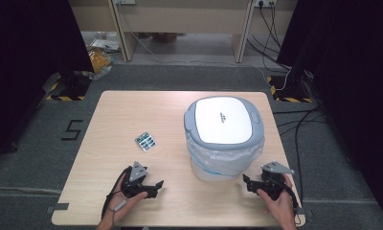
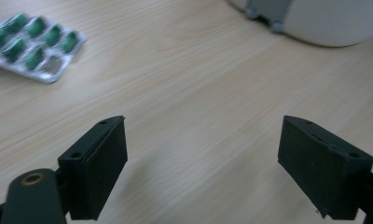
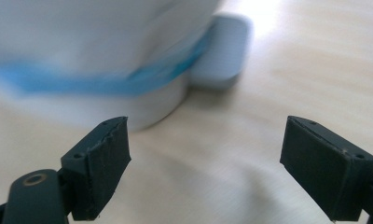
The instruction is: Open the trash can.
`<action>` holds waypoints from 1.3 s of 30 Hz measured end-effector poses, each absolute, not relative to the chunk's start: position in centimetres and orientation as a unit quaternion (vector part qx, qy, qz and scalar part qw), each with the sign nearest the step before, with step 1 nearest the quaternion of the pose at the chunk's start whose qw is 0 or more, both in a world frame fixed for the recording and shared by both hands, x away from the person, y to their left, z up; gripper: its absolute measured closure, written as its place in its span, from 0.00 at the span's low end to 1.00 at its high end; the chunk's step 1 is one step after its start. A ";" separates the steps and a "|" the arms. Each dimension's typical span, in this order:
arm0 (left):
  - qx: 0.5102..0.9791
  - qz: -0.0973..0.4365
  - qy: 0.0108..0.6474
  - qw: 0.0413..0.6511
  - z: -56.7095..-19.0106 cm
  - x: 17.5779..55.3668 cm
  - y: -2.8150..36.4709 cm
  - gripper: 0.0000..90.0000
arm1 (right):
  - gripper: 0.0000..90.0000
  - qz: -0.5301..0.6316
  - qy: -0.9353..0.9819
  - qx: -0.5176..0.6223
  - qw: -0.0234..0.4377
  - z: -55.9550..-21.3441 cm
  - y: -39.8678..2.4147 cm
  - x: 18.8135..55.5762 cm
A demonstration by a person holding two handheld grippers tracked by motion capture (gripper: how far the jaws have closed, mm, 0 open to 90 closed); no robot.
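A white bin with a grey-rimmed lid (image 1: 224,120) and a plastic liner stands on the right half of the wooden table (image 1: 132,110). Its base (image 3: 128,100) with a blue liner strip sits close in front of my right gripper (image 3: 205,158), whose jaws stand wide apart with nothing between them. A blister pack of green pills (image 1: 145,141) lies left of the bin. In the left gripper view the blister pack (image 2: 33,46) is ahead at the upper left. My left gripper (image 2: 201,158) hovers low over bare wood, open and empty. Hands hold the left gripper (image 1: 153,186) and right gripper (image 1: 249,184) near the front edge.
The bin's rounded bottom (image 2: 315,21) shows at the top right of the left gripper view. A grey foot pedal (image 3: 222,53) juts from the bin's base. Beyond the table are a grey floor, cables (image 1: 295,124), dark curtains and a wooden desk (image 1: 180,19).
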State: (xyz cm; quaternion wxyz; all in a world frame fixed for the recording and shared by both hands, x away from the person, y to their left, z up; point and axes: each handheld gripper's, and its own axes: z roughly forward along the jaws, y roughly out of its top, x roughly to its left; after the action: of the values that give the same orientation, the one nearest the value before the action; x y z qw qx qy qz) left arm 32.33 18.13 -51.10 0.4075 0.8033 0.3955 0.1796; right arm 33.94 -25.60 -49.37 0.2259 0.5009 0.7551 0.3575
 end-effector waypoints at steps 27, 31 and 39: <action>0.798 0.185 0.368 0.441 -50.3 35.1 8.6 0.14 | 0.19 0.357 0.701 0.563 0.251 -49.8 -26.5 39.7; 0.792 0.190 0.384 0.436 -49.9 35.9 9.2 0.11 | 0.20 0.388 0.700 0.562 0.210 -50.4 -26.0 38.7; 0.774 0.215 0.410 0.432 -49.0 37.9 10.1 0.17 | 0.21 0.397 0.678 0.581 0.215 -50.8 -25.8 37.8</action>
State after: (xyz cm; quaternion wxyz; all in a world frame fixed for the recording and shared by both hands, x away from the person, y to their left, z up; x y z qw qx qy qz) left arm 37.91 10.15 -49.03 0.4316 0.7743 0.4098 0.2150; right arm 37.83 -25.85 -50.76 0.2153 0.5805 0.6777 0.3967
